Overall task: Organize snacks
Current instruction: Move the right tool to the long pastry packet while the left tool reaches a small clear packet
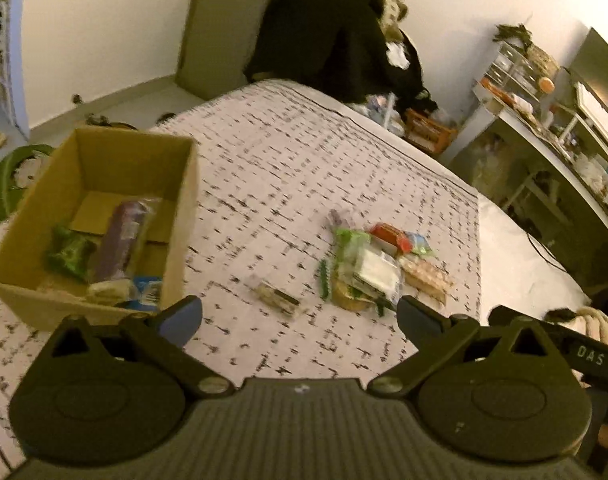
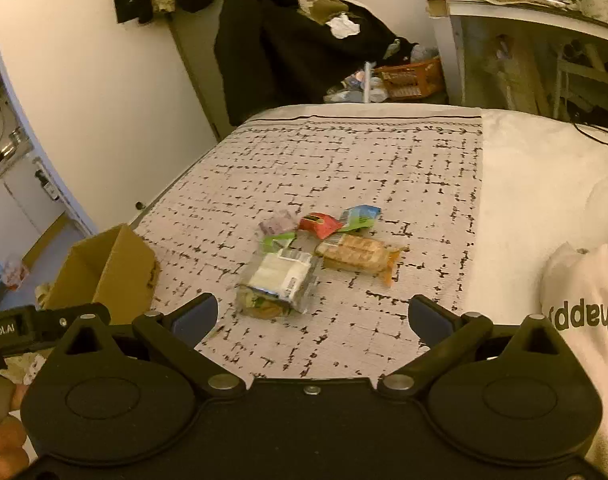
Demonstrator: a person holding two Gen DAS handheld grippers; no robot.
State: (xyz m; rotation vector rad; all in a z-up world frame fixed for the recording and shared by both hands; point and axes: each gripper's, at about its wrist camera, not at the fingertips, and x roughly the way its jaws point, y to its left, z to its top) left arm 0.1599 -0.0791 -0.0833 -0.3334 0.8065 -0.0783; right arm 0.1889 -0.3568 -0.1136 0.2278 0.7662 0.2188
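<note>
A cardboard box (image 1: 180,216) stands on the patterned bed cover at the left and holds a purple packet (image 1: 120,240), a green packet (image 1: 70,254) and a blue one (image 1: 148,286). A heap of snack packets (image 1: 375,264) lies to the right, with one small packet (image 1: 276,294) apart from it. My left gripper (image 1: 300,316) is open and empty above the cover, near the box's front corner. My right gripper (image 2: 311,316) is open and empty, just short of the heap (image 2: 323,252); a clear packet with a white label (image 2: 280,276) lies nearest. The box (image 2: 104,272) shows at the left.
The patterned cover (image 2: 343,160) spreads over the bed; a plain white sheet (image 2: 543,184) lies to its right. Dark clothes (image 2: 296,40) hang beyond the far edge. An orange crate (image 2: 411,76) and a cluttered white desk (image 2: 523,12) stand at the back right.
</note>
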